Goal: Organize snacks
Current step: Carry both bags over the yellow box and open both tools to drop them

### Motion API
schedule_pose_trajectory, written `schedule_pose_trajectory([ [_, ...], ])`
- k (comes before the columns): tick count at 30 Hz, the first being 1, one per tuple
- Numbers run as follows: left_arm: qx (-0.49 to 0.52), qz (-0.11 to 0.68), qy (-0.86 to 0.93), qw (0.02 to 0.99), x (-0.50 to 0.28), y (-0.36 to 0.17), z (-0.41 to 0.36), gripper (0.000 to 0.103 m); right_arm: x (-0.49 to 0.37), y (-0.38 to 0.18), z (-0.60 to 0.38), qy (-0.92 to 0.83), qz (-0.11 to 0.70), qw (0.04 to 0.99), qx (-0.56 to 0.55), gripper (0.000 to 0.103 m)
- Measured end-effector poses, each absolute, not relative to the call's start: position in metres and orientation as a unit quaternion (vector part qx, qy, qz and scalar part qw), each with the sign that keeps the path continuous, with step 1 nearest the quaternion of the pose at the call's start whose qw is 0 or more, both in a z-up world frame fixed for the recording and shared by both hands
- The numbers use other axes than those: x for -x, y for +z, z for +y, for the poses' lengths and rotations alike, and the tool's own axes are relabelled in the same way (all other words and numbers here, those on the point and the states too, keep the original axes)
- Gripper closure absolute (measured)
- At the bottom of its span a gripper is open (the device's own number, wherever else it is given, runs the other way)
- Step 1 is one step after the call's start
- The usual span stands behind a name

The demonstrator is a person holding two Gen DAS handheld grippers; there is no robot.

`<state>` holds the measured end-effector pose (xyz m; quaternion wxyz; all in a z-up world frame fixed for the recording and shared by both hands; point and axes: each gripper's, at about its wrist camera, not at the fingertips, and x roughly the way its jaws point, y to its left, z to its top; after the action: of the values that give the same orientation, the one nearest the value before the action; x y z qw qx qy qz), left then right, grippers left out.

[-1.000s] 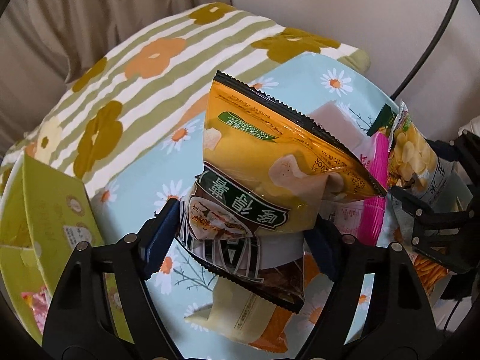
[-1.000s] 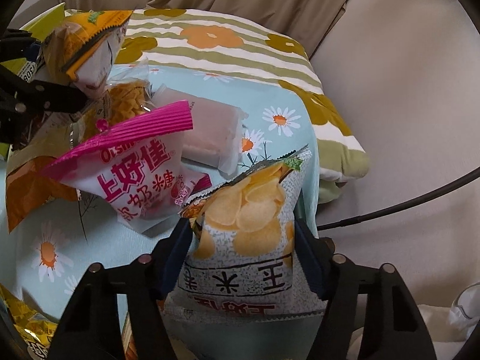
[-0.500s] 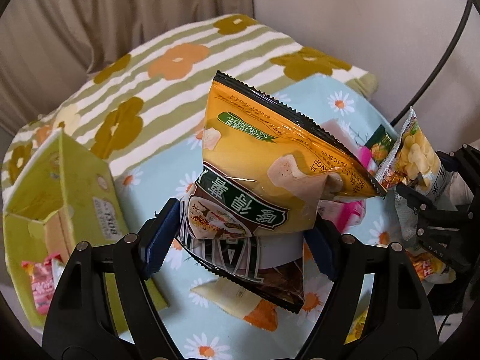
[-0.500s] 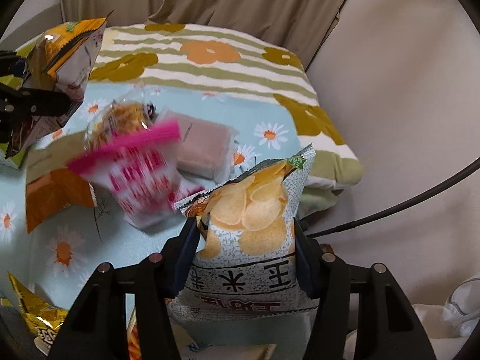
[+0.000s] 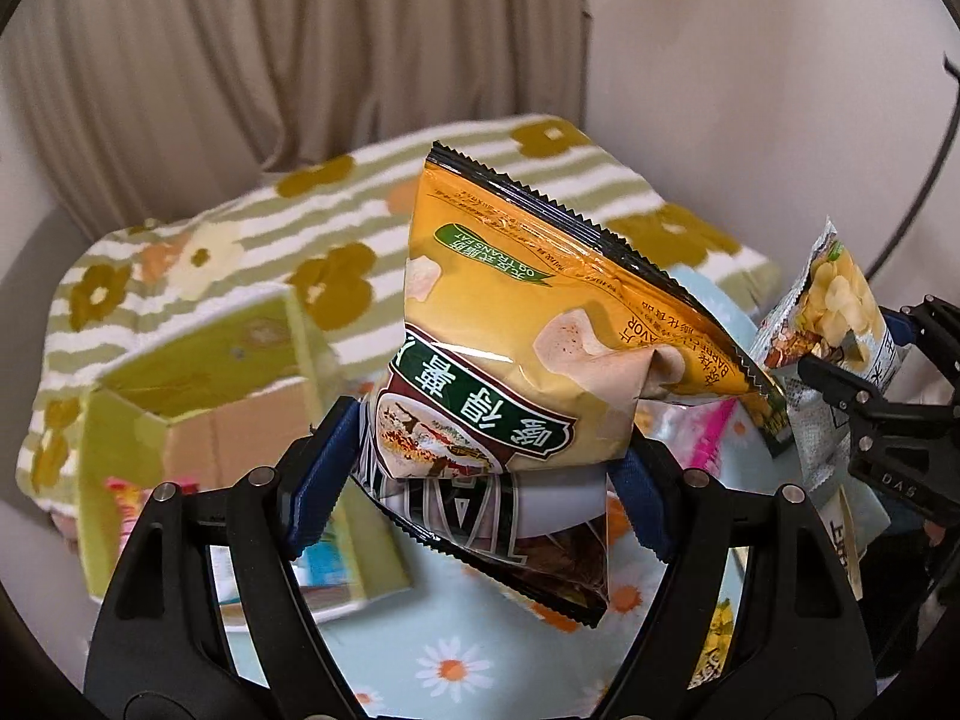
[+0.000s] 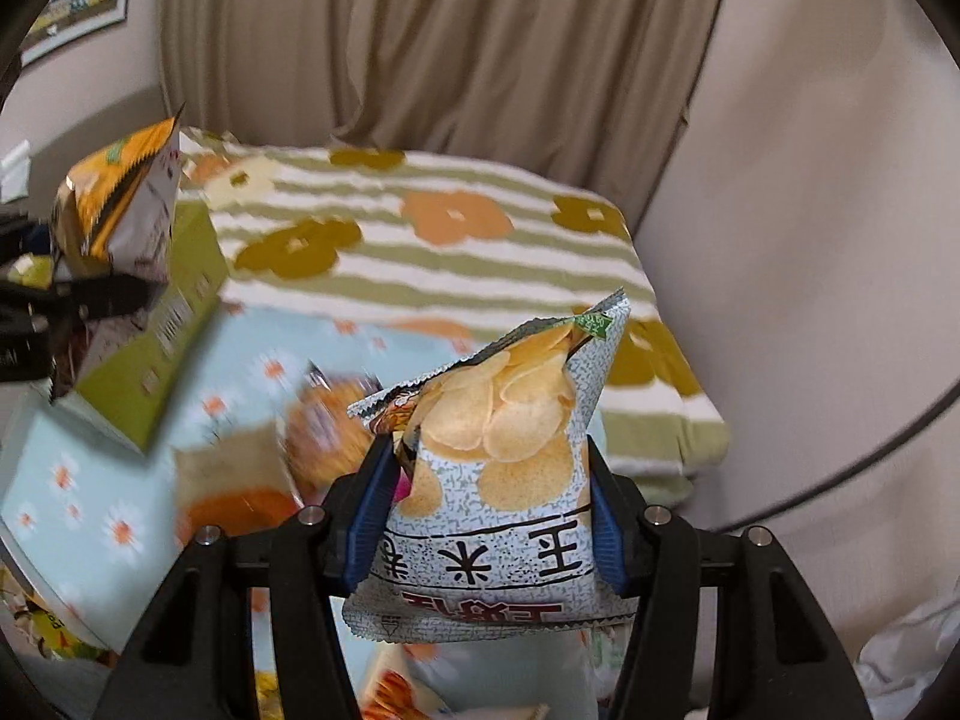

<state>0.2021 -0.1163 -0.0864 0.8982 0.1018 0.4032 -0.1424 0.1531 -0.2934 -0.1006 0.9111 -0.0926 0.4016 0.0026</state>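
Note:
My left gripper (image 5: 480,480) is shut on an orange chip bag (image 5: 540,330) and holds it in the air above the bed. The bag also shows at the far left of the right wrist view (image 6: 120,192). My right gripper (image 6: 486,522) is shut on a grey speckled chip bag (image 6: 504,480), held upright above the bed. That bag shows at the right of the left wrist view (image 5: 834,324). An open green cardboard box (image 5: 198,396) with snacks inside sits on the bed at left; it also shows in the right wrist view (image 6: 162,336).
Several loose snack packets (image 6: 324,438) lie on the light blue daisy cloth (image 6: 90,480). A green striped flower blanket (image 6: 450,252) covers the bed behind. Beige curtains (image 6: 420,42) and a wall (image 6: 810,180) stand beyond. A black cable (image 6: 840,480) runs at the right.
Both grippers have risen with their bags and tilted up, so the curtains now show. The green box has come closer to the middle of the left wrist view.

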Motion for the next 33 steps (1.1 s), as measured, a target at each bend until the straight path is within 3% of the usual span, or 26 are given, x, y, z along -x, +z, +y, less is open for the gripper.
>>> schedule_pose_trajectory([
  [13, -0.027, 0.401, -0.059, 0.914, -0.230, -0.065, 0.052, 0.026, -0.214, -0.059, -0.142, 0.107, 0.366, 0.921, 0.077, 0.050],
  [21, -0.019, 0.435, -0.024, 0.900, -0.262, -0.091, 0.147, 0.026, -0.255, -0.079, -0.038, 0.152, 0.388, 0.908, 0.050, 0.050],
  [29, -0.028, 0.478, -0.022, 0.878, -0.302, -0.134, 0.191, 0.026, -0.282, -0.105, 0.013, 0.161, 0.421, 0.892, 0.042, 0.050],
  [32, -0.035, 0.488, -0.027, 0.872, -0.312, -0.147, 0.193, 0.019, -0.290, -0.112, 0.020, 0.154, 0.433, 0.887, 0.038, 0.050],
  [33, -0.033, 0.493, -0.029, 0.869, -0.315, -0.150, 0.193, 0.008, -0.293, -0.114, 0.021, 0.152, 0.437, 0.886, 0.038, 0.050],
])
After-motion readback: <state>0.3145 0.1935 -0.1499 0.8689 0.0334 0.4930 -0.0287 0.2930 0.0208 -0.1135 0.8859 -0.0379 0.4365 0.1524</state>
